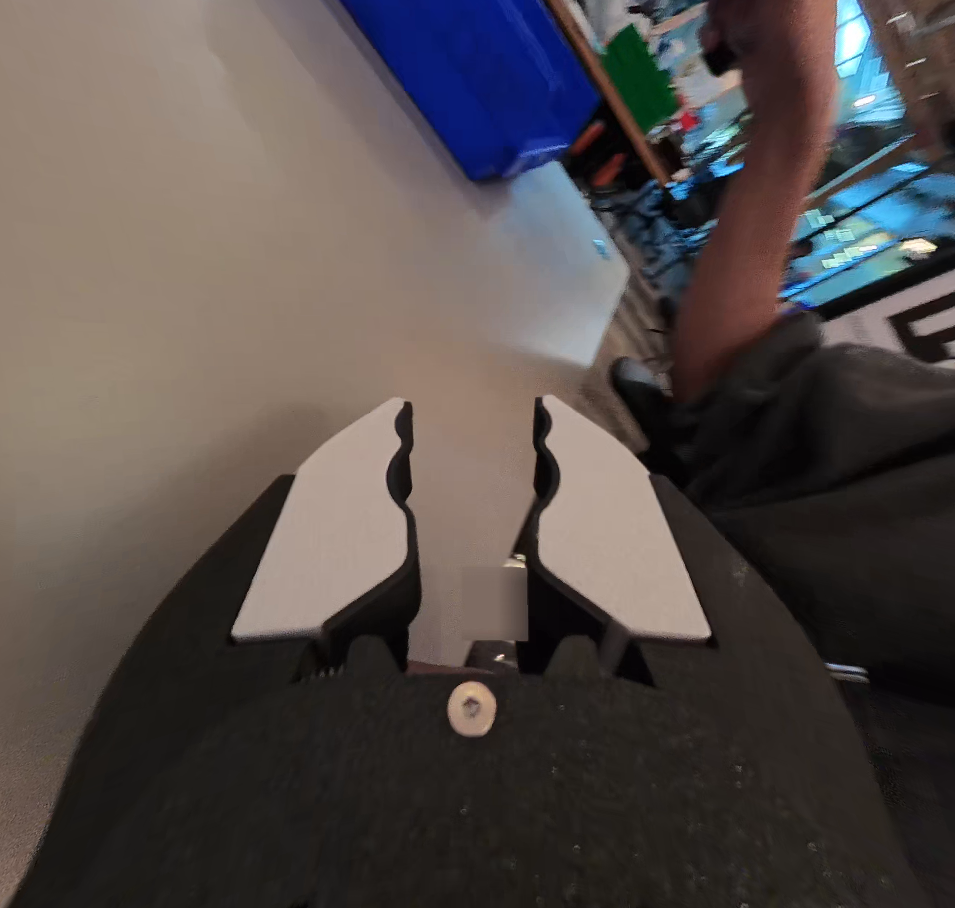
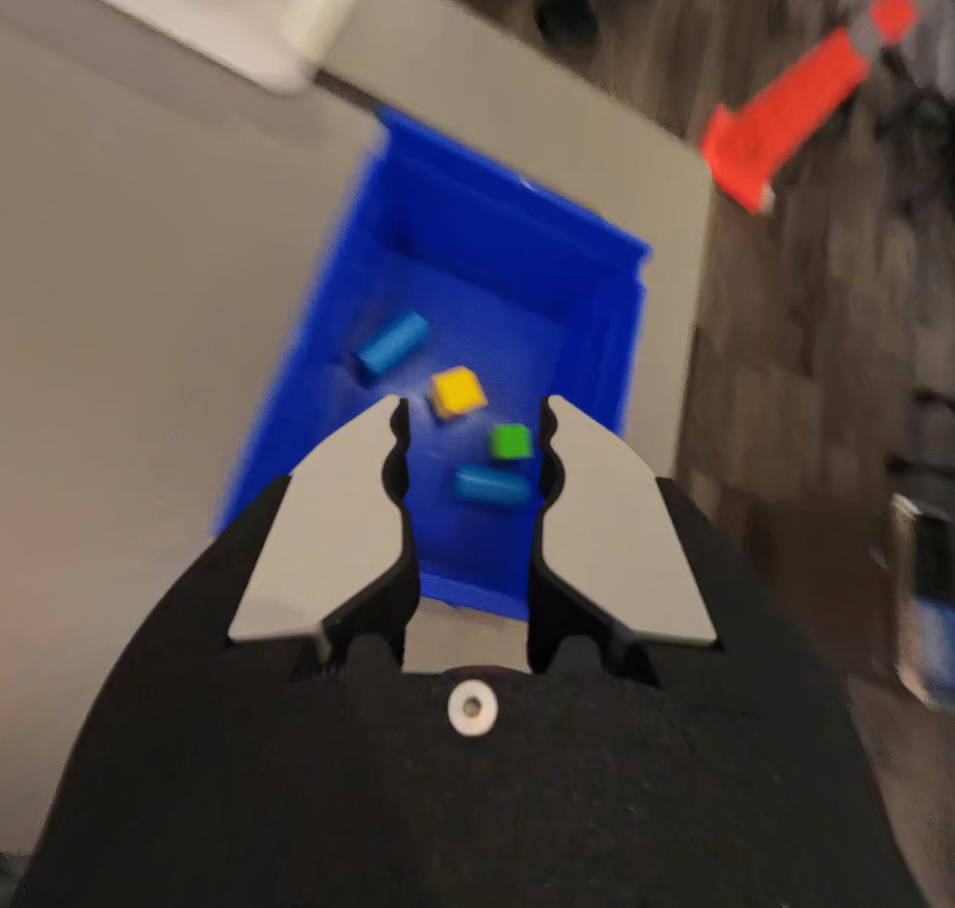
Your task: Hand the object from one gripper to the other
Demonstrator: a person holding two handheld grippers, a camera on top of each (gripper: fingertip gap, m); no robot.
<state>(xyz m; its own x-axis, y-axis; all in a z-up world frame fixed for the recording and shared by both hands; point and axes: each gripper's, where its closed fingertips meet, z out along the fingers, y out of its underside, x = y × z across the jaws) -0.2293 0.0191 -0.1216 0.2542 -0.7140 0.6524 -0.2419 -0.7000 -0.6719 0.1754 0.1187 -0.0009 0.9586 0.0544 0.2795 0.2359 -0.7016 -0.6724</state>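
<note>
- The left gripper fills the lower half of its view, fingers spread with nothing between them, over a bare stretch of the pale table.
- A blue bin shows as an outer wall at the top centre of that view; a person's forearm crosses the upper right.
- The right gripper points down at the same blue bin, fingers apart and holding nothing.
- Inside the bin lie four small blocks: a light-blue block upper left, a yellow cube at centre, a green cube and a second blue block between the fingertips.
- The right view is motion-blurred; a red object sits upper right.
</note>
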